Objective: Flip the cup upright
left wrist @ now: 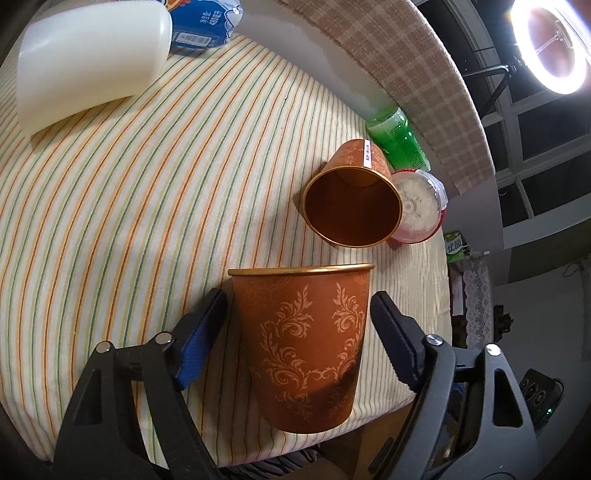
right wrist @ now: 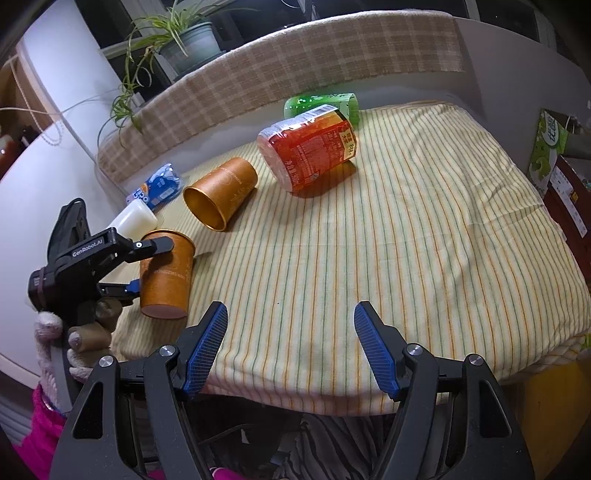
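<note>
An orange patterned paper cup (left wrist: 303, 354) stands upright on the striped cloth near the table's front left corner; it also shows in the right wrist view (right wrist: 168, 275). My left gripper (left wrist: 299, 332) is open, its fingers on either side of this cup with gaps showing. A second orange cup (left wrist: 351, 199) lies on its side further back, mouth toward the left camera; it also shows in the right wrist view (right wrist: 221, 192). My right gripper (right wrist: 291, 347) is open and empty over the cloth's front edge.
A red snack tub (right wrist: 310, 147) and a green bottle (right wrist: 321, 105) lie on their sides at the back. A white cup (left wrist: 88, 62) and a blue packet (left wrist: 203, 26) lie at the far left. The striped cloth (right wrist: 406, 240) covers the table.
</note>
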A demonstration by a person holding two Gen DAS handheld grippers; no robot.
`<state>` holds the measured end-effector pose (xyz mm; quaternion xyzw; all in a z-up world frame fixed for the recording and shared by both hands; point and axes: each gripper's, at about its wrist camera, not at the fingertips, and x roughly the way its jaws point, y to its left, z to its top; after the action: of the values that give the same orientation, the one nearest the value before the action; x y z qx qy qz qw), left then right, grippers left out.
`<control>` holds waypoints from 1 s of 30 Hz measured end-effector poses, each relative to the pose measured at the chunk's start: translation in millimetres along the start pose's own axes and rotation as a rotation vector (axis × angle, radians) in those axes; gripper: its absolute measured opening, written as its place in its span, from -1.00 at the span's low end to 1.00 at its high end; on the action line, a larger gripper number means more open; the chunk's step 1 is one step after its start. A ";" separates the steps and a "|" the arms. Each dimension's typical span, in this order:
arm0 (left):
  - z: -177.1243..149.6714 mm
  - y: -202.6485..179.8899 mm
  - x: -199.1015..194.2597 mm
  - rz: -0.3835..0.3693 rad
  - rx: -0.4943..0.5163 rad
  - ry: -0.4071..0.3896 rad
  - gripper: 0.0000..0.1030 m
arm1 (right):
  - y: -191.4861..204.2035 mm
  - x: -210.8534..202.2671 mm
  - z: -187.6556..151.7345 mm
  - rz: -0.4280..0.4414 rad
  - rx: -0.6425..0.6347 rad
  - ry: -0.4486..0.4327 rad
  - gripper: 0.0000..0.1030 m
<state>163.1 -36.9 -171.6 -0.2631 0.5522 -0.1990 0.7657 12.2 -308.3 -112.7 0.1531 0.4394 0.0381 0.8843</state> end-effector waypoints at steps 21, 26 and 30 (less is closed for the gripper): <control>-11.2 -36.1 -20.3 0.117 0.241 -0.136 0.33 | -1.0 3.5 -1.0 0.002 0.005 0.004 0.38; -17.1 -49.0 -26.5 0.184 0.337 -0.201 0.32 | -0.1 4.2 -1.3 0.003 0.004 0.008 0.38; -20.5 -59.0 -27.6 0.226 0.416 -0.253 0.32 | -0.6 4.6 -1.3 0.003 0.004 0.007 0.38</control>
<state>134.2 -70.4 -119.6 -0.0596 0.4255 -0.1868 0.8835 13.9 -307.6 -117.1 0.1555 0.4425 0.0392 0.8823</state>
